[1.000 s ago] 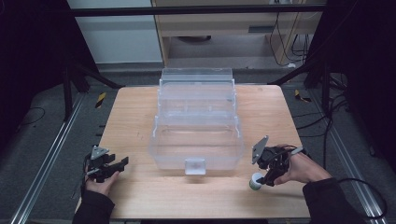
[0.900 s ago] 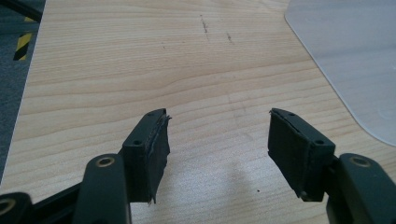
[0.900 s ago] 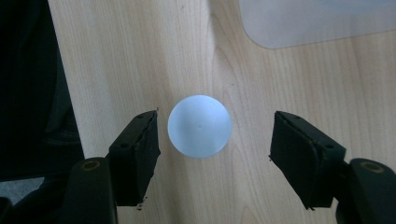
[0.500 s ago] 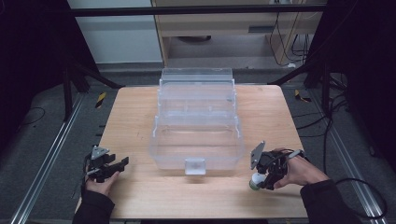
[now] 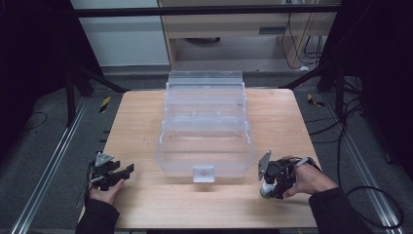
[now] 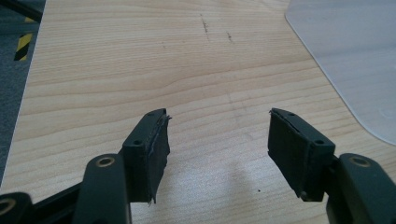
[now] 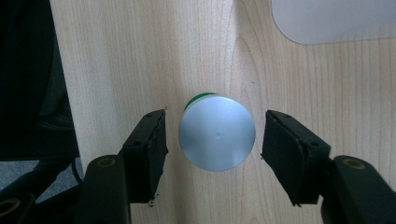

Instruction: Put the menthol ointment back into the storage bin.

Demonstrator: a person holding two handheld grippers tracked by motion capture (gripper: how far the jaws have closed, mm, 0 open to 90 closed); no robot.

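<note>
Gripper: left gripper (image 6: 217, 140), two black jaws standing wide apart, nothing between them.
Surface: pale wooden table top (image 6: 140, 70) with fine grain, a few short dark scratches at upper centre.
Upper right: clear frosted plastic container (image 6: 355, 60), rounded corner, resting on the wood.
Far left: grey floor, yellow-black striped tape (image 6: 22, 46).

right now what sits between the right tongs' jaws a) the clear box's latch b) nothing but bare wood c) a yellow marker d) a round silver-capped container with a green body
d: the right gripper view shows the silver-capped container between the right tongs, whose jaws have just been closing, with small gaps left on both sides, so it is not gripped yet.
</note>
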